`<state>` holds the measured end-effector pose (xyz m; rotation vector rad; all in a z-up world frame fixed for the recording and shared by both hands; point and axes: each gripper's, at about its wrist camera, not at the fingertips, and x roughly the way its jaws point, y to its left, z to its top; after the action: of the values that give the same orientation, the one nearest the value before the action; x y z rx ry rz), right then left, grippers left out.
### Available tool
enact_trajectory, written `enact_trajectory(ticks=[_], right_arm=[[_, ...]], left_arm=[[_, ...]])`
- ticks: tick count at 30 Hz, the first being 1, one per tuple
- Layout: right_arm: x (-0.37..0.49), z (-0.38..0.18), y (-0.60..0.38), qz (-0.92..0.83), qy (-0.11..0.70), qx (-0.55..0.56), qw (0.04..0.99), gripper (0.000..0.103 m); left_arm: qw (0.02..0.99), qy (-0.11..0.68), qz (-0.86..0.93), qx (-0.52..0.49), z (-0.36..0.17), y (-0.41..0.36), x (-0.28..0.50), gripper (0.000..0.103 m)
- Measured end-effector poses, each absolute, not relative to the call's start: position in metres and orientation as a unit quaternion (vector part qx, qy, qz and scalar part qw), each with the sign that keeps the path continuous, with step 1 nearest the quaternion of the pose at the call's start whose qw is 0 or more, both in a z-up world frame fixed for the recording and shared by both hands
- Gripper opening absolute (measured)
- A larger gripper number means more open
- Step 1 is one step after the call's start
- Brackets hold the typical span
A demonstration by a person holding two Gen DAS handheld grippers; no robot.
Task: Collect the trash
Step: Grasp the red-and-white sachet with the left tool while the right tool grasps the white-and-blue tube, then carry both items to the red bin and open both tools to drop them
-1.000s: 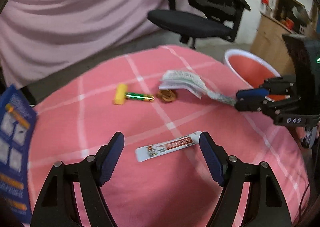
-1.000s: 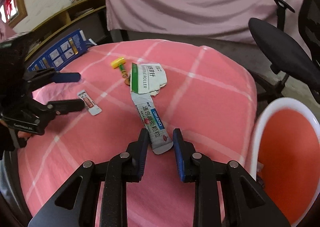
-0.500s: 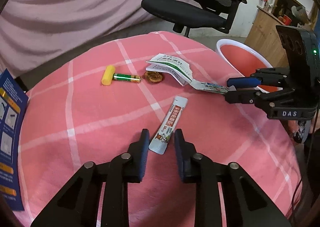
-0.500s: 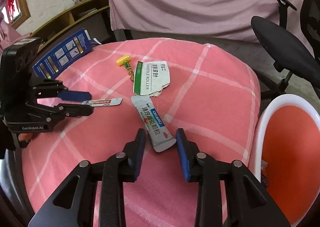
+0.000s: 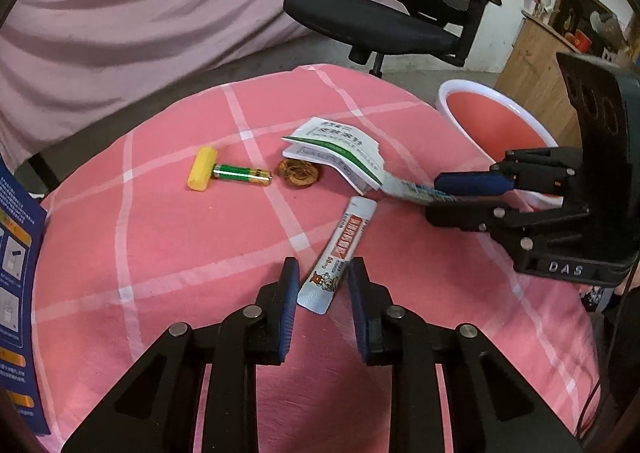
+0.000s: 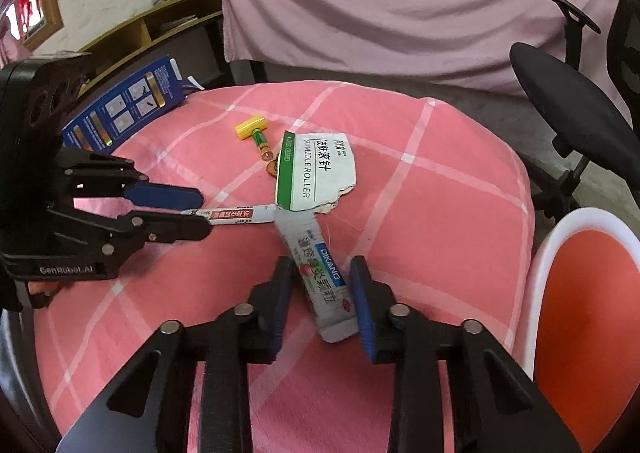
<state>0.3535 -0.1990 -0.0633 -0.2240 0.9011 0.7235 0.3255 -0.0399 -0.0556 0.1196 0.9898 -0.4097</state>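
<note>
Left gripper (image 5: 323, 295) clamped on red-striped sachet (image 5: 341, 253), right gripper (image 6: 320, 295) closing on blue-labelled sachet (image 6: 320, 265), both just beside the torn white box (image 6: 316, 173) on pink checked cloth (image 6: 420, 213), bin (image 6: 580, 293) near.

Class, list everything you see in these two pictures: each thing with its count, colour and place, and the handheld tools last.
Checked tablecloth: one, pink with white lines, under everything.
Red-printed paper sachet: one, white, in left claw.
Blue-labelled sachet: one, white, between right claw's pads.
Torn cardboard box: one, white and green, mid-table.
Battery: one, green and gold, beside the yellow block.
Round brown scrap: one, beside the box.
Plastic bin: one, white rim, orange inside, off the table's edge.
Blue leaflet: one, at the table's edge.
Office chair: one, black, behind.
Left claw: black, blue pads, shut.
Right claw: same, jaws closing.
</note>
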Motion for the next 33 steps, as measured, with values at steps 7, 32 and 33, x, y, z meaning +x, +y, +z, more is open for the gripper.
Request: enact_trajectory(ticks=[7,32,33], right_arm=[[0.346,-0.061,-0.202,0.339,0.421,-0.103,0.835,0.018],[0.275,0.015,-0.255,0.248,0.115,-0.01,0.962,0.017],[0.271,0.019,-0.258,0.238,0.093,-0.007,0.967,0.017]], left_arm=[[0.863,0.471,-0.176,0.043,-0.056,-0.044,0.308,0.012],[0.981,0.179,-0.068,-0.033,0.043,-0.071,0.219,0.012],[0.983,0.167,-0.071,-0.025,0.048,-0.074,0.221,0.012]])
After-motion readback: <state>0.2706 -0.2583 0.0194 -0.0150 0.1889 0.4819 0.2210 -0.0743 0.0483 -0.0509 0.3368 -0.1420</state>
